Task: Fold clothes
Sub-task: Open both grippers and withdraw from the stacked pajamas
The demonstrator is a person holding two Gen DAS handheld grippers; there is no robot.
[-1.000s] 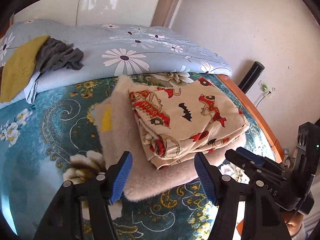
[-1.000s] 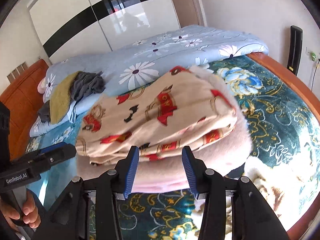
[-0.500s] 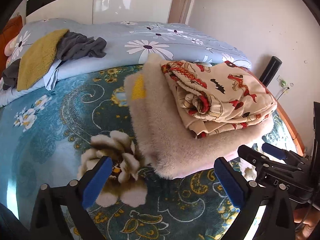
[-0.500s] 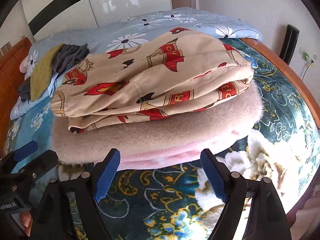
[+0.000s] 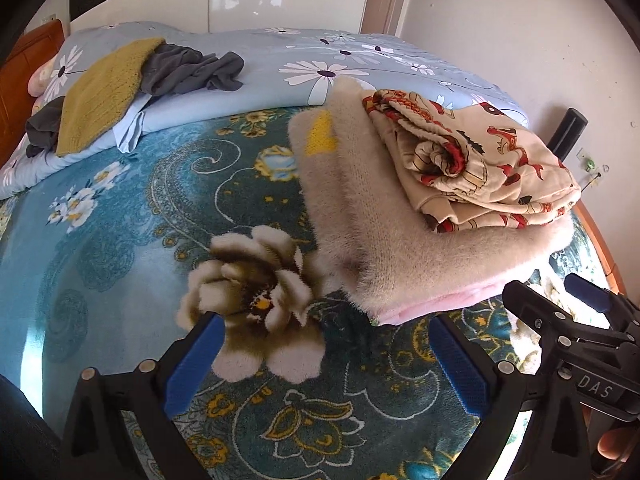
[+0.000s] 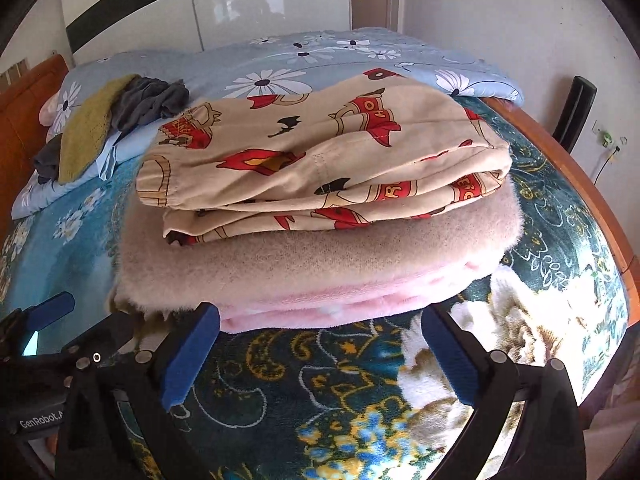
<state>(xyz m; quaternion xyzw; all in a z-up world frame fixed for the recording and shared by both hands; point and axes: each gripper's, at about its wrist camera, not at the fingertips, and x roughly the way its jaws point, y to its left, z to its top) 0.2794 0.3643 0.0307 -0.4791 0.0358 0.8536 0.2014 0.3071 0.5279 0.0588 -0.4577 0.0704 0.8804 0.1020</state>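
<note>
The stack's far side is hidden in the right wrist view, and its bottom pink layer shows only as a thin edge under the fuzzy beige garment. On top lies the folded print garment, cream with red cartoon figures; its rolled end faces the left wrist camera, and how many folds it holds is hard to tell. The stack sits on the teal floral blanket, toward the bed's right side, near the wooden bed edge. A yellow patch shows on the beige garment's far corner. The left gripper is spread wide and holds nothing, hovering over the blanket just short of the stack. The right gripper is likewise spread wide and empty, just in front of the pink edge. Behind, on a daisy quilt, lie a mustard knit and crumpled grey clothes, their shapes unclear.
</note>
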